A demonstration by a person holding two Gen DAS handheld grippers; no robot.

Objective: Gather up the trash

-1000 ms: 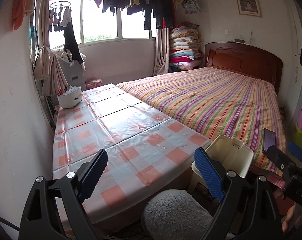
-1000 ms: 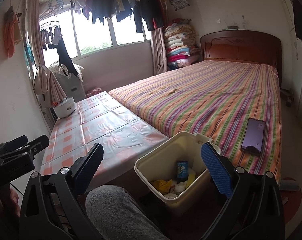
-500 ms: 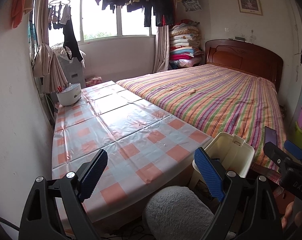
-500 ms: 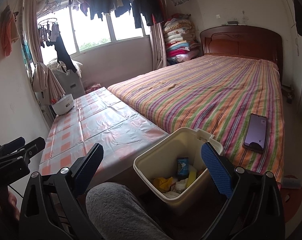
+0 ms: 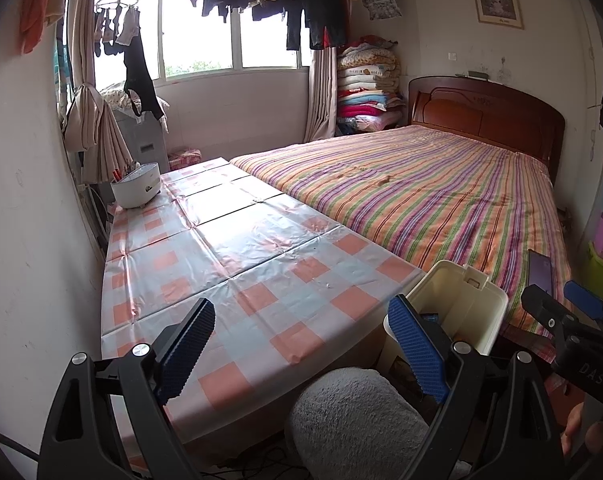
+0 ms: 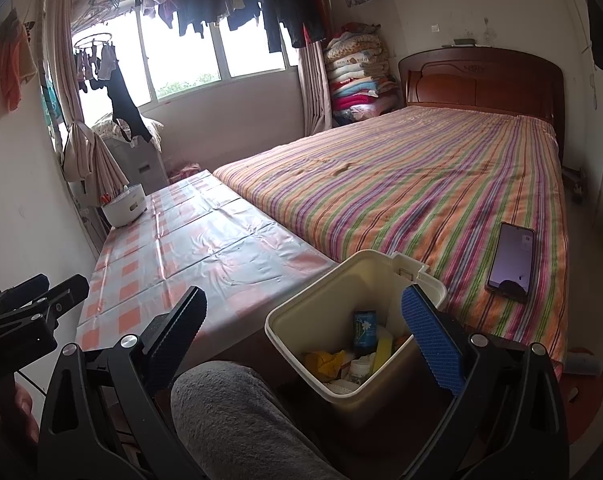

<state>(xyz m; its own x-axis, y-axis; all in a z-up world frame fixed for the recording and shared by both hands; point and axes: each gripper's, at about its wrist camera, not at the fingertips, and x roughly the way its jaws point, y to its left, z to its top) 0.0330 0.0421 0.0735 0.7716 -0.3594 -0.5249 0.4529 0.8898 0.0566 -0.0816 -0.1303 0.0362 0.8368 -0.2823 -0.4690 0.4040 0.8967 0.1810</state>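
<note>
Blue-padded left tongs (image 5: 301, 344) and right tongs (image 6: 303, 338) gape wide, empty.

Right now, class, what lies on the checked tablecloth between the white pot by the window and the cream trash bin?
Nothing: in the left wrist view the tablecloth is bare from white pot to trash bin.

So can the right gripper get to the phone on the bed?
Probably yes. The phone lies bare on the striped bed near its front edge, nothing on top of it. The right gripper is open and empty, and only the bin stands to its left, not across the way.
</note>
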